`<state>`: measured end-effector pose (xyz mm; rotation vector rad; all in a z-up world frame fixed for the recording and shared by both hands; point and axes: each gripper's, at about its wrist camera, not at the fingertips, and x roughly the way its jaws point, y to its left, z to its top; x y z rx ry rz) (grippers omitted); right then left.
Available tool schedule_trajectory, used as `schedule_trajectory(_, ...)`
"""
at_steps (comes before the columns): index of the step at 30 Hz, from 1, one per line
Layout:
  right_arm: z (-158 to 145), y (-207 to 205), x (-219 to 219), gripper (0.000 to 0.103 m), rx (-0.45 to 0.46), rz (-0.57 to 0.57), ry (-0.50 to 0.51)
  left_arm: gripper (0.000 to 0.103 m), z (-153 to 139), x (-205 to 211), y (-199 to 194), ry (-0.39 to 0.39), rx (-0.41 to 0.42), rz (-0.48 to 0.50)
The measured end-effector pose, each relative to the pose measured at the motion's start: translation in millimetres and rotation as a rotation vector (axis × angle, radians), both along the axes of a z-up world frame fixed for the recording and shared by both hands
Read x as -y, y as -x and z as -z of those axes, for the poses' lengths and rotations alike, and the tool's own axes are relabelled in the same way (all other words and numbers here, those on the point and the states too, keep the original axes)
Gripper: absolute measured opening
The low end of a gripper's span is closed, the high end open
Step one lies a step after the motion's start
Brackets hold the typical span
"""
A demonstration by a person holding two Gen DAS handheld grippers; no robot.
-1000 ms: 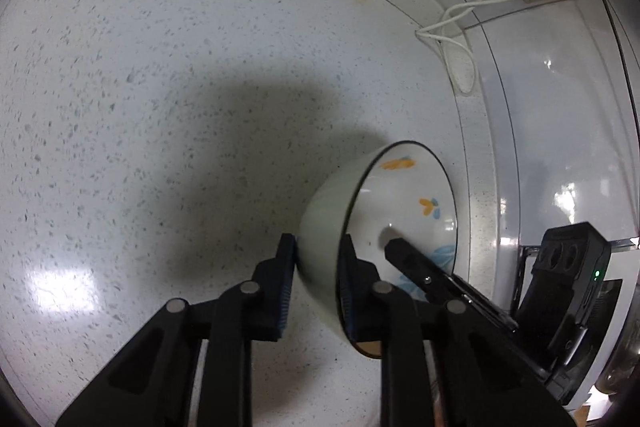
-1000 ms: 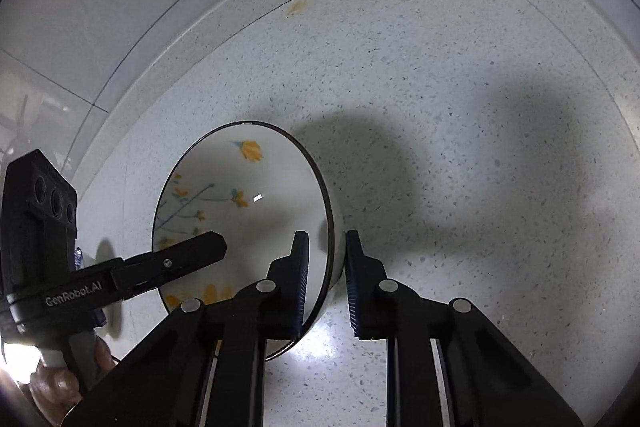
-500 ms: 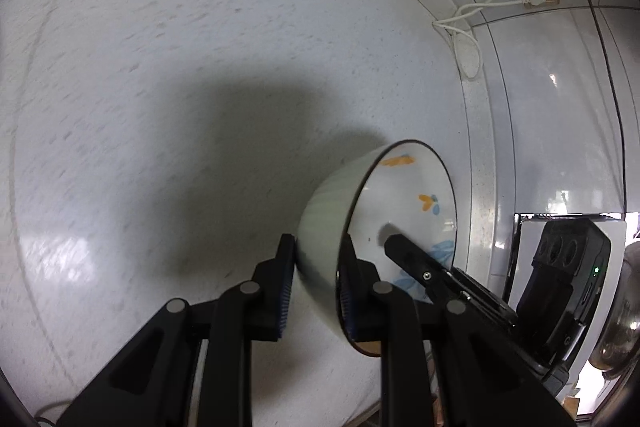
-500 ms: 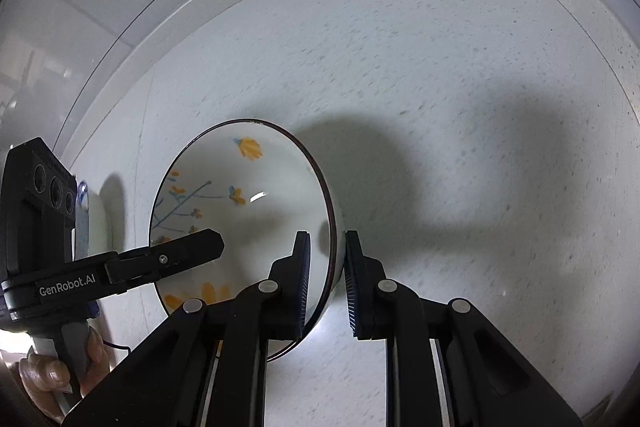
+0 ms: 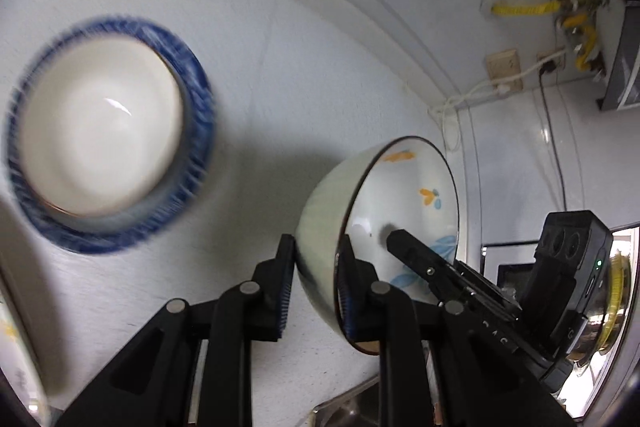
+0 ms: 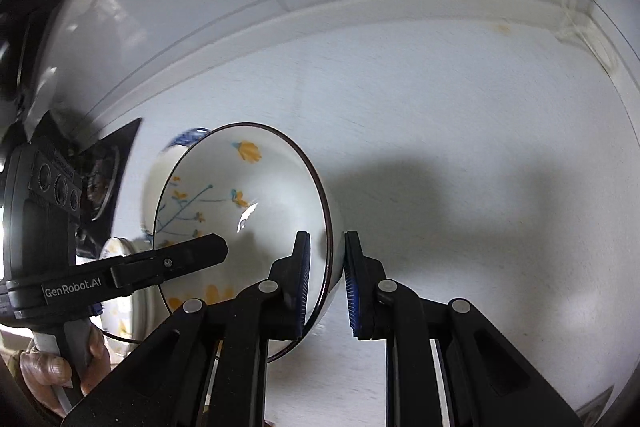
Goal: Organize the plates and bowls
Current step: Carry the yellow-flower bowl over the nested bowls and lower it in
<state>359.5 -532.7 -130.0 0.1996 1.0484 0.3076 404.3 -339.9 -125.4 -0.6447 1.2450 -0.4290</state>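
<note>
White floral bowl held tilted above speckled counter, rim clamped on opposite sides by left gripper and right gripper, one finger inside, one outside each. Off to left, plain white bowl seated on blue-rimmed plate, blurred. Wall sockets and white cable behind.

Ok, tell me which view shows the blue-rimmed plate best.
Left wrist view: the blue-rimmed plate shows nearly whole, blurred, with a white bowl on it. Right wrist view shows only a blue sliver behind the floral bowl.
</note>
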Motion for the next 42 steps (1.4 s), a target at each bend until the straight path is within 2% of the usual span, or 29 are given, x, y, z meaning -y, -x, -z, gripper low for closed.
schedule_trajectory(3, -20.0, -7.7, -37.0, 0.015, 0.036, -0.051, -0.011, 0.020, -30.1, -45.4, -2.3, -0.015, 0.052, -0.063)
schedule_trajectory(7, -29.3, -18.8, -79.1, 0.015, 0.046, -0.103, -0.037, 0.020, -48.9, -96.0, -8.1, -0.045, 0.076, -0.126)
schedule_trajectory(10, -16.8, -37.5, -103.8, 0.015, 0.019, -0.126, -0.033, 0.020, -41.1, -120.5, -14.2, -0.062, 0.047, -0.153)
schedule_trajectory(15, 20.1, -50.5, -132.7, 0.015, -0.070, -0.135, -0.014, 0.019, -2.5, -151.2, -15.7, -0.082, -0.040, -0.179)
schedule_trajectory(20, 40.7, -58.7, -149.2, 0.015, -0.132, -0.132, 0.010, 0.018, 31.6, -163.4, -24.0, -0.075, -0.101, -0.185)
schedule_trajectory(26, 49.9, -59.3, -161.5, 0.015, -0.164, -0.137, 0.014, 0.019, 45.8, -156.4, -39.1, -0.071, -0.122, -0.177)
schedule_trajectory(40, 44.5, -66.1, -142.1, 0.019, -0.203, -0.151, -0.046, 0.019, 45.3, -145.1, -55.6, -0.105, -0.116, -0.136)
schedule_trajectory(42, 42.7, -65.9, -141.5, 0.021, -0.204, -0.159, -0.045, 0.020, 44.5, -144.9, -57.5, -0.106, -0.094, -0.143)
